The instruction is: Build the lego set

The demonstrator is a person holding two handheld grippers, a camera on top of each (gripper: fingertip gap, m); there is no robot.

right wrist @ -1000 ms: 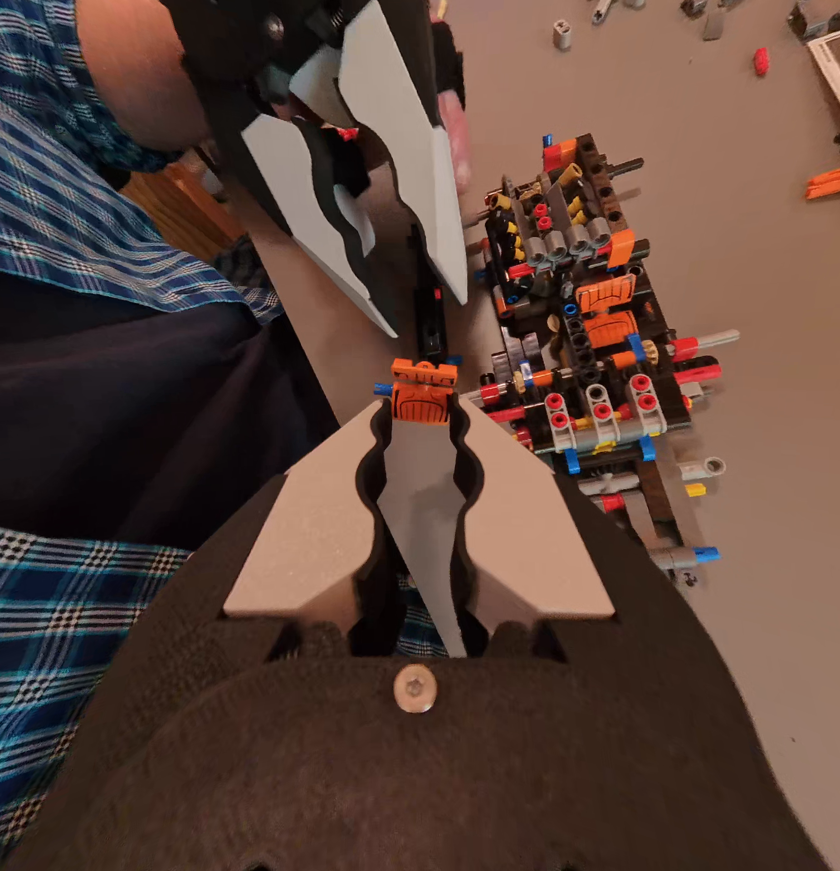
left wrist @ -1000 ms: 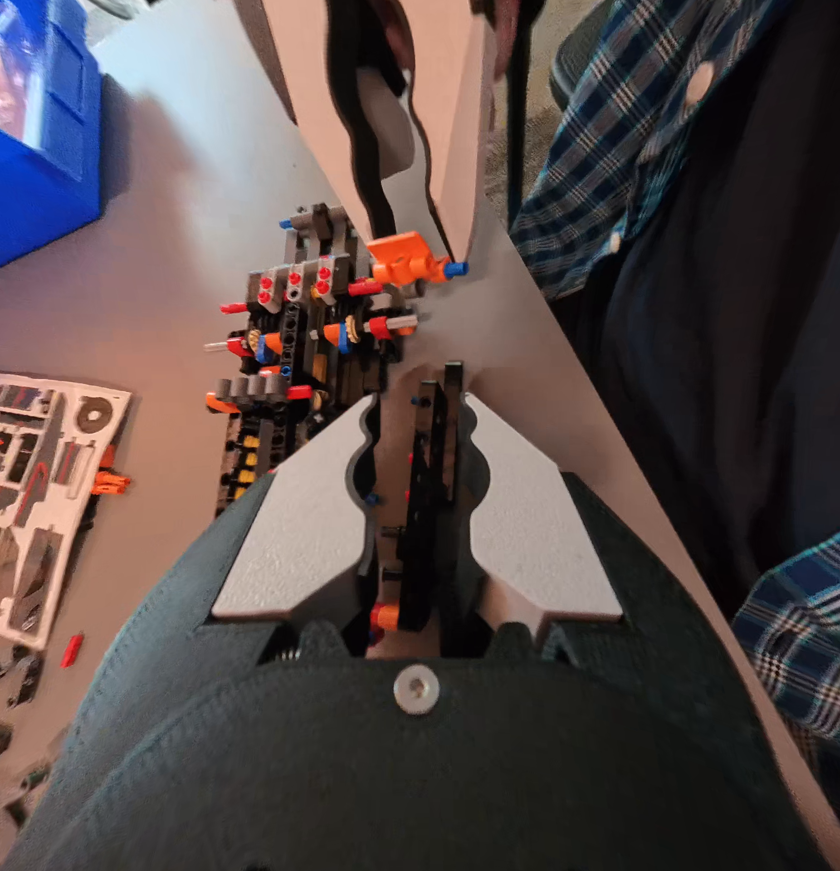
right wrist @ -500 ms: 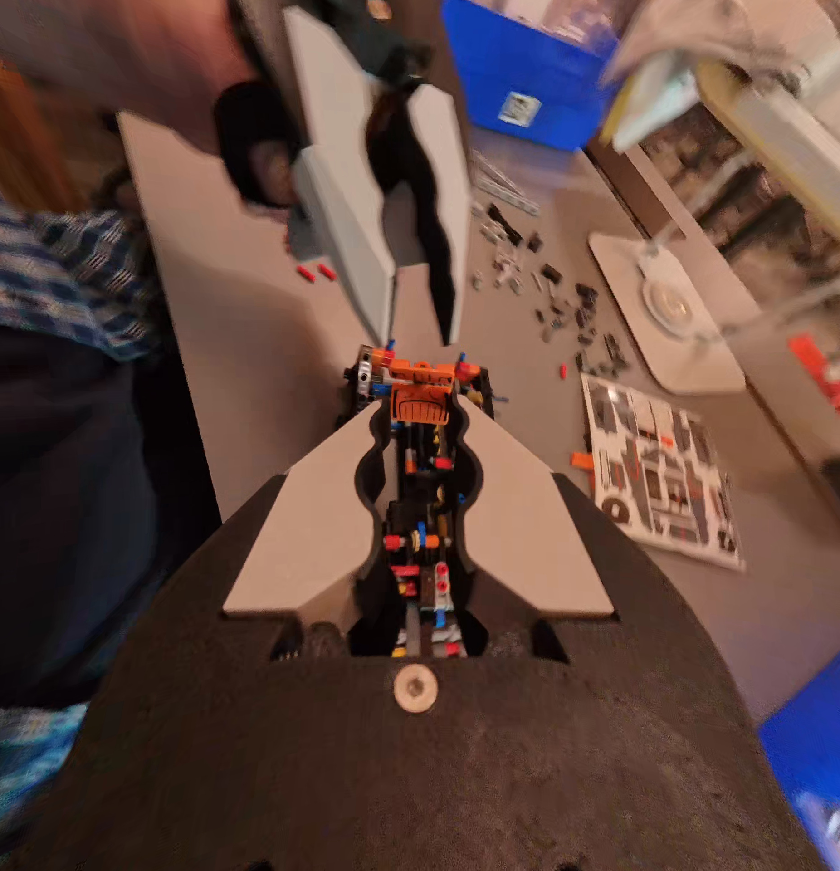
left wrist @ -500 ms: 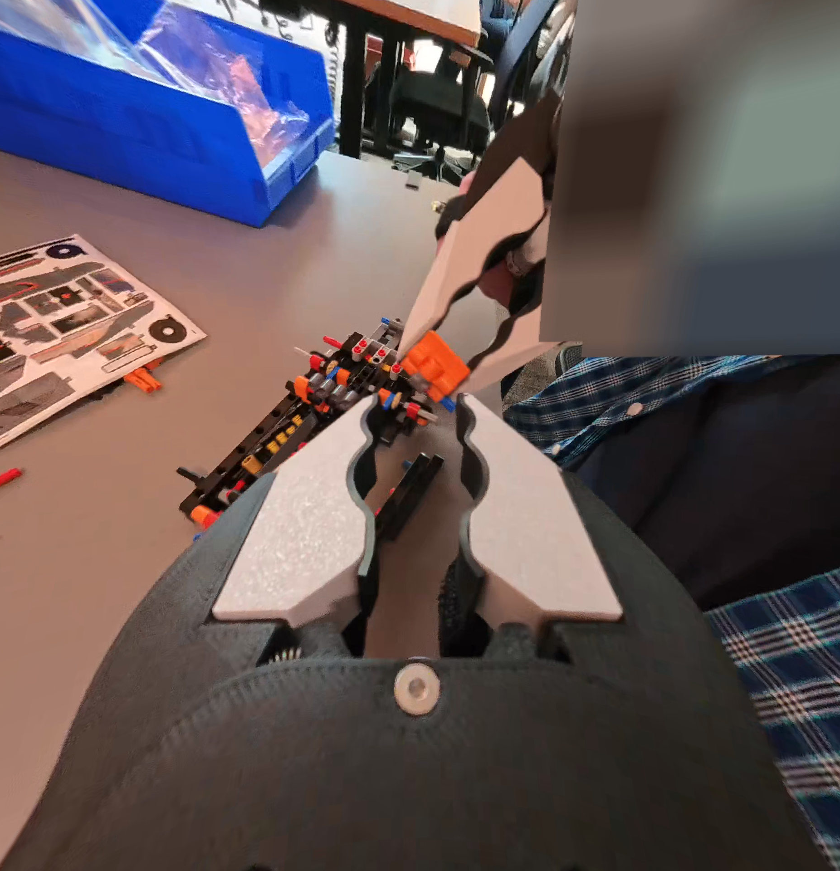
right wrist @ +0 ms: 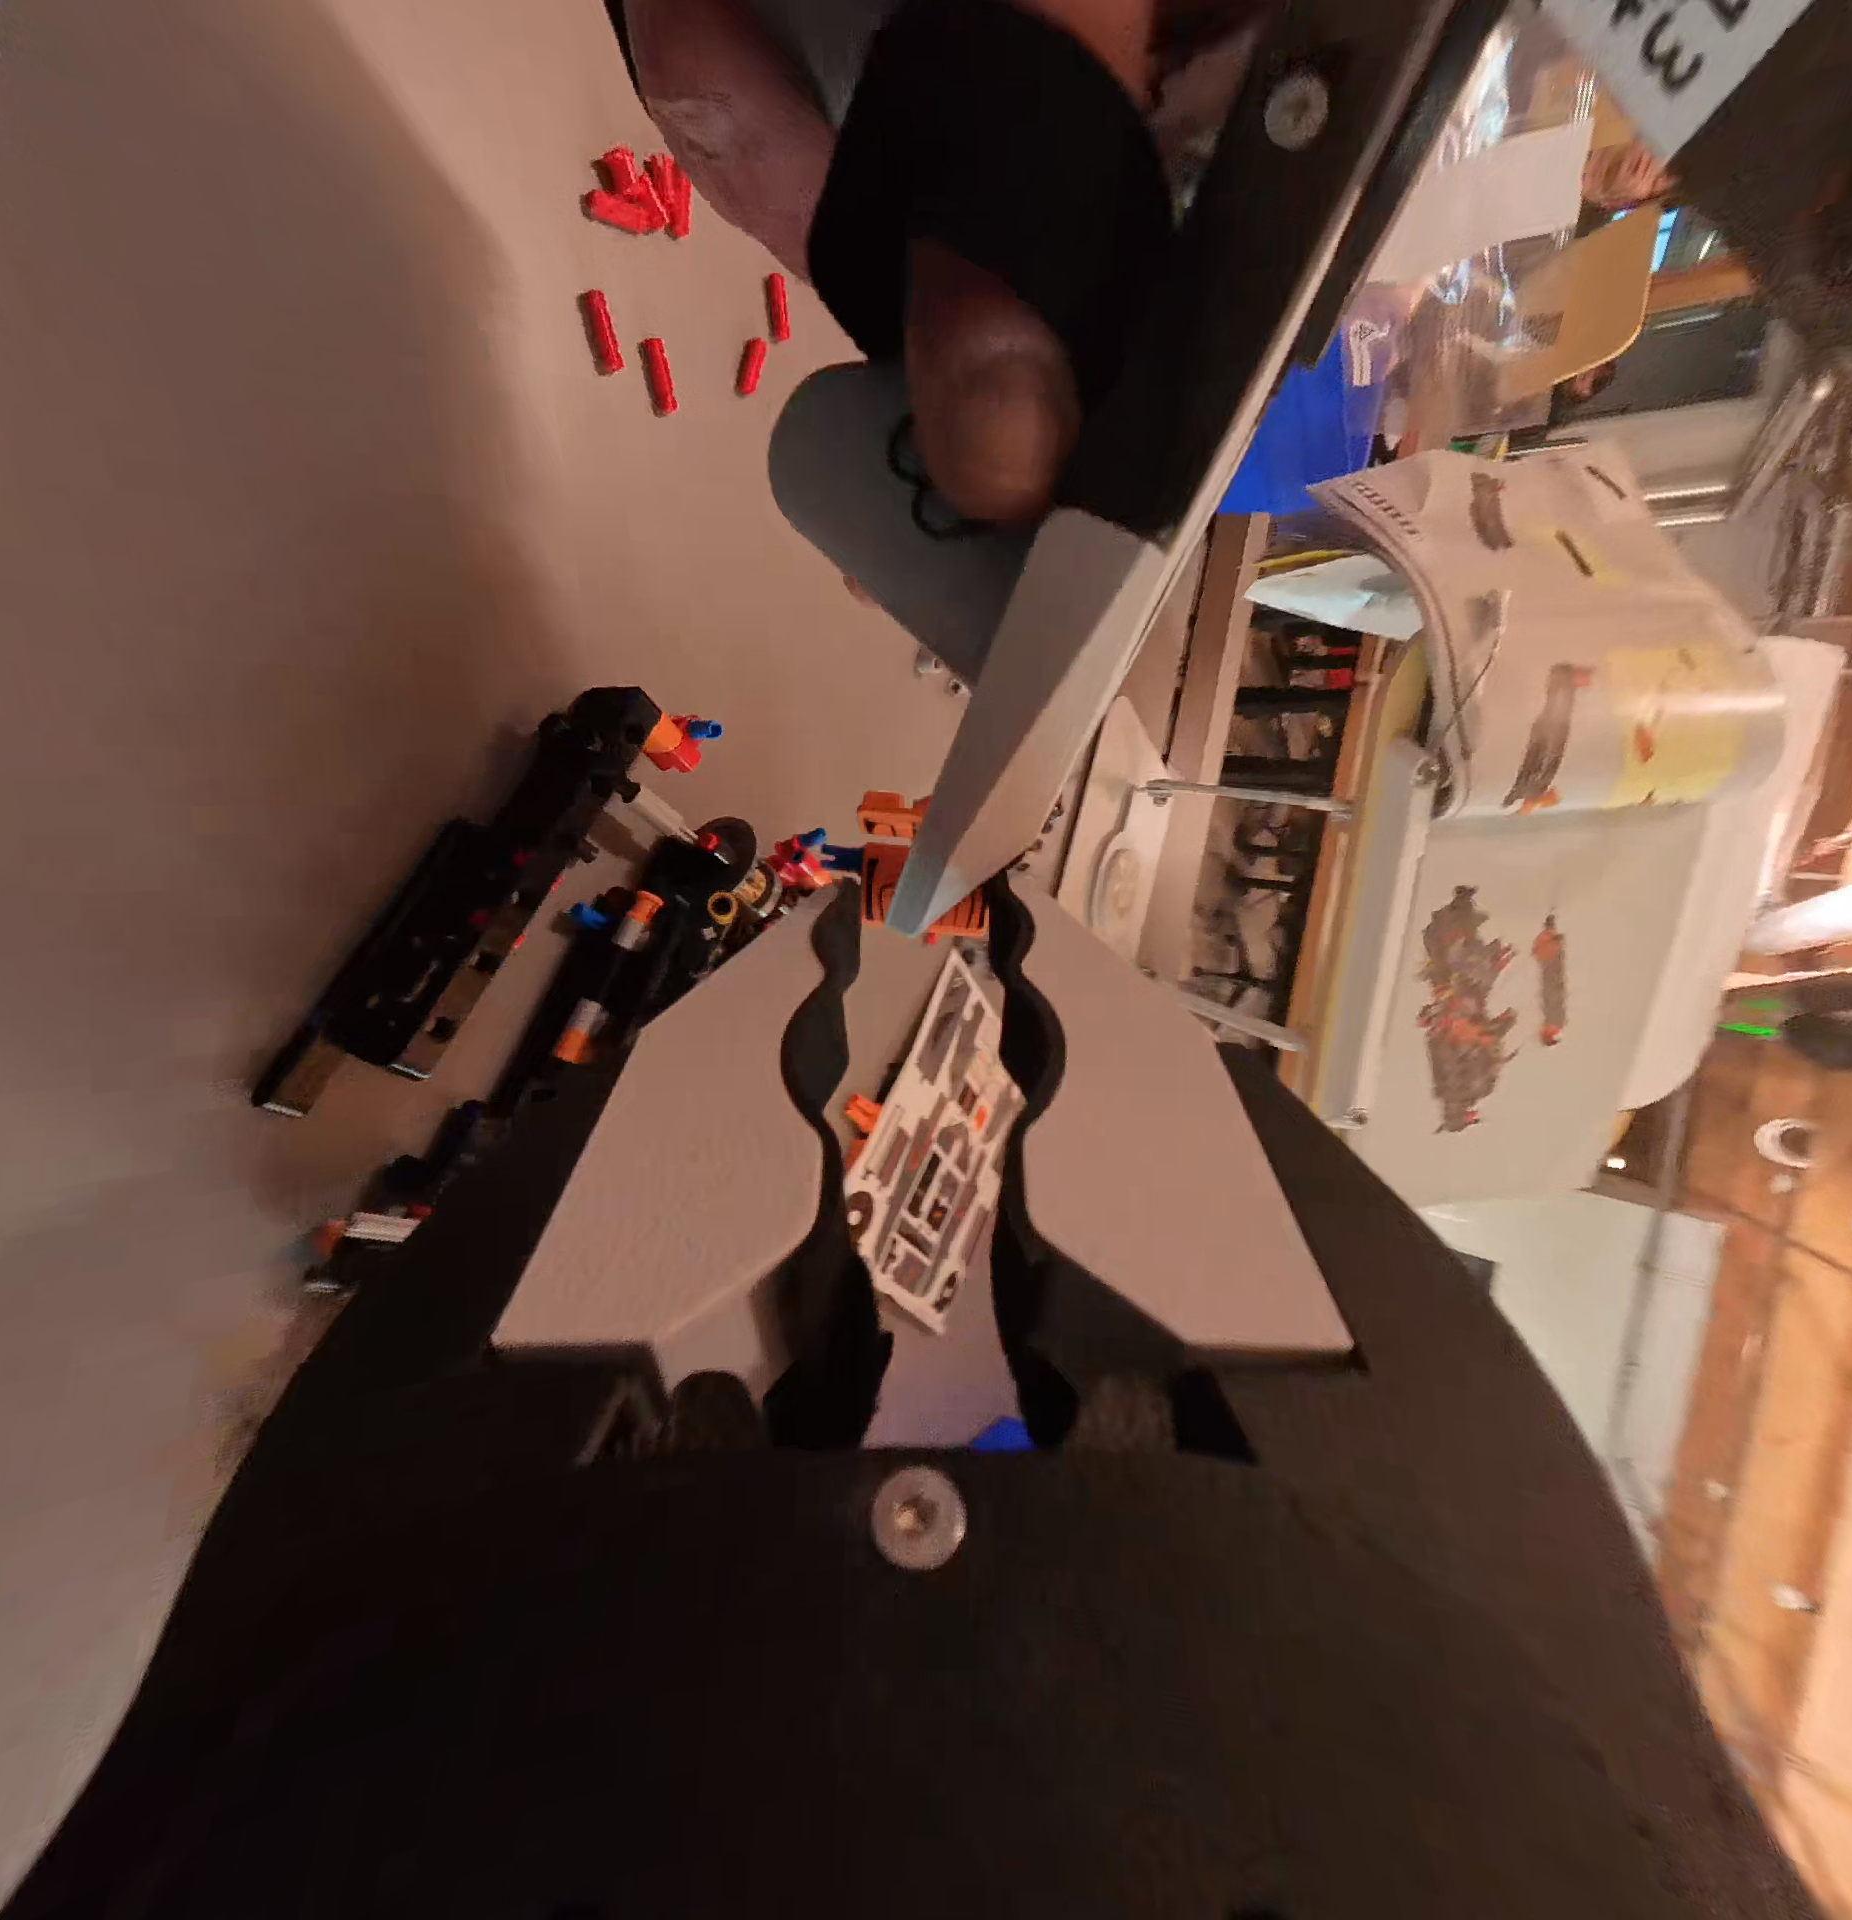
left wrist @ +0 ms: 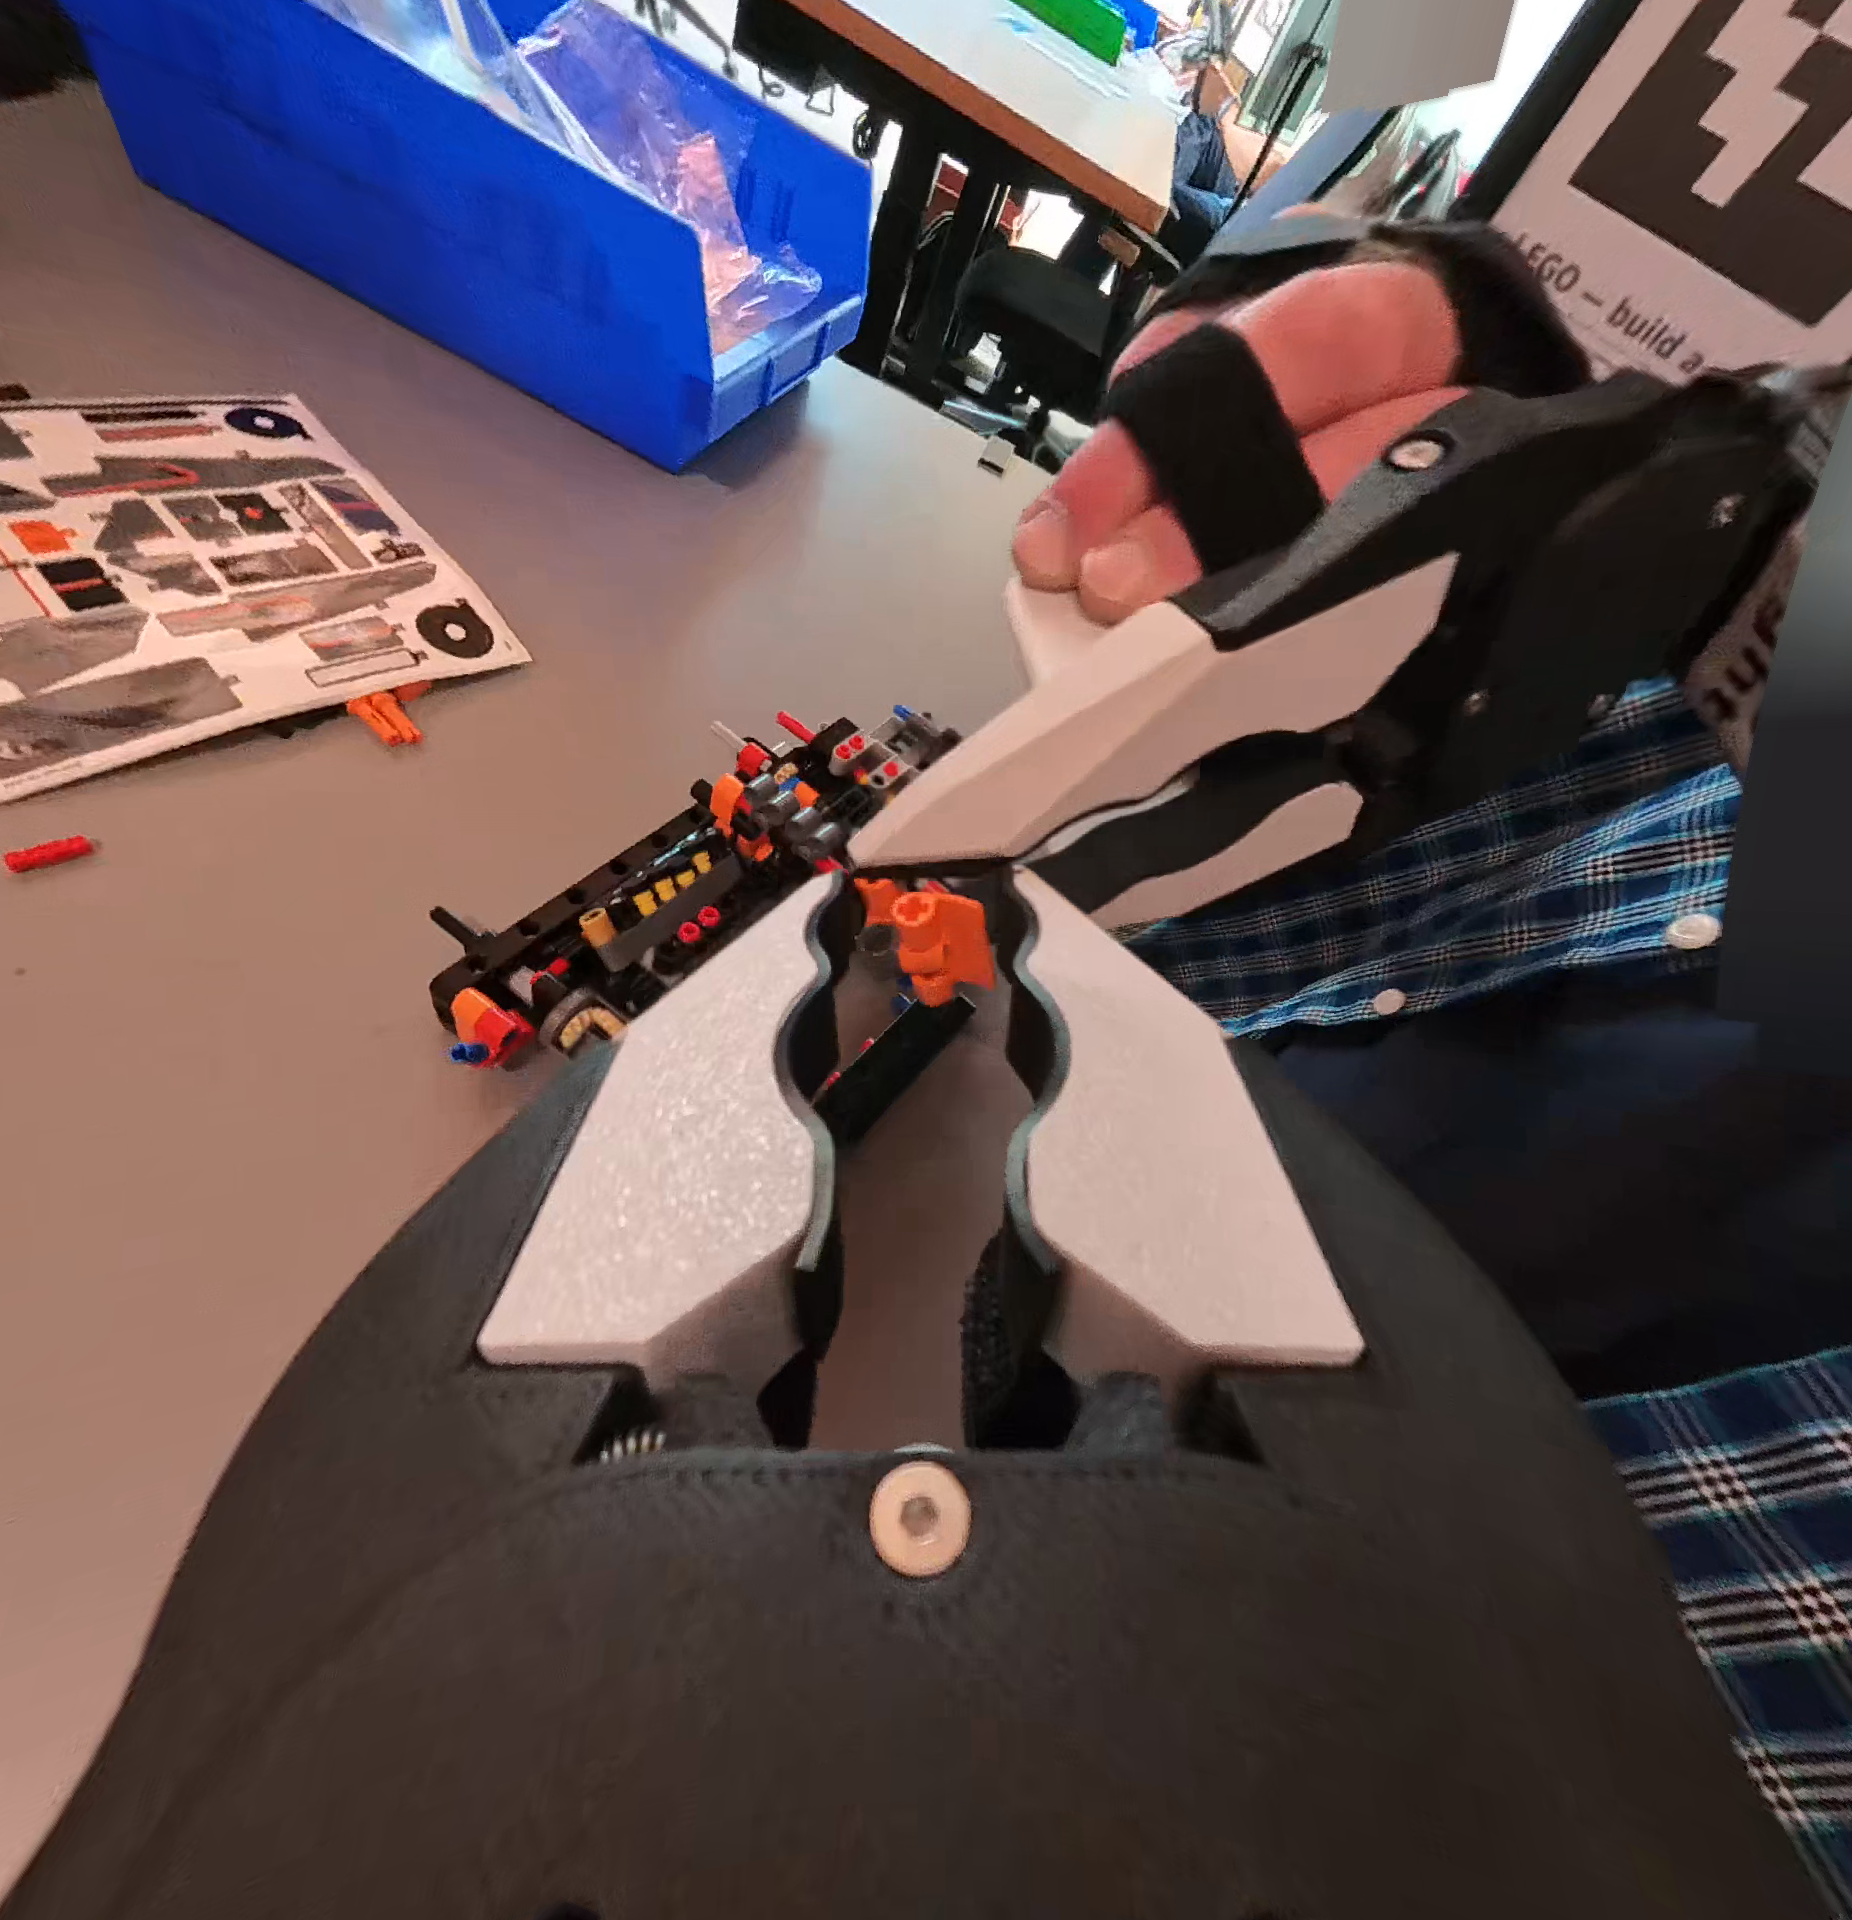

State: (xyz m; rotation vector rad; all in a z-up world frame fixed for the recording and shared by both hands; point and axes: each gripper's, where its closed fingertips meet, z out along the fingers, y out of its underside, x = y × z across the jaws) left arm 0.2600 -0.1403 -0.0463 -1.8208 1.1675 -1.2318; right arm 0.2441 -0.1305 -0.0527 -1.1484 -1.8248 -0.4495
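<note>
The long black Lego chassis (left wrist: 693, 904) with red, yellow and orange parts lies on the grey table; it also shows in the right wrist view (right wrist: 673, 935). My right gripper (right wrist: 927, 904) is shut on a small orange piece (right wrist: 880, 831) and holds it above the table, by the chassis. In the left wrist view the right gripper (left wrist: 860, 857) reaches in from the right. My left gripper (left wrist: 922, 894) is open, and the orange piece (left wrist: 932, 935) sits between its tips. A black beam assembly (left wrist: 891, 1060) lies on the table under the left fingers.
A sticker sheet (left wrist: 174, 582) and a blue bin (left wrist: 486, 208) lie at the far left. Loose red pins (right wrist: 641, 260) are scattered on the table. An instruction booklet (right wrist: 1524, 831) stands on a holder. A person's plaid shirt (left wrist: 1473, 862) is at the table edge on the right. The tips of both grippers are at nearly the same place.
My left gripper let go of the black beam, which now lies on the table. Both grippers lifted and turned. The right one brought the orange piece between the left fingertips.
</note>
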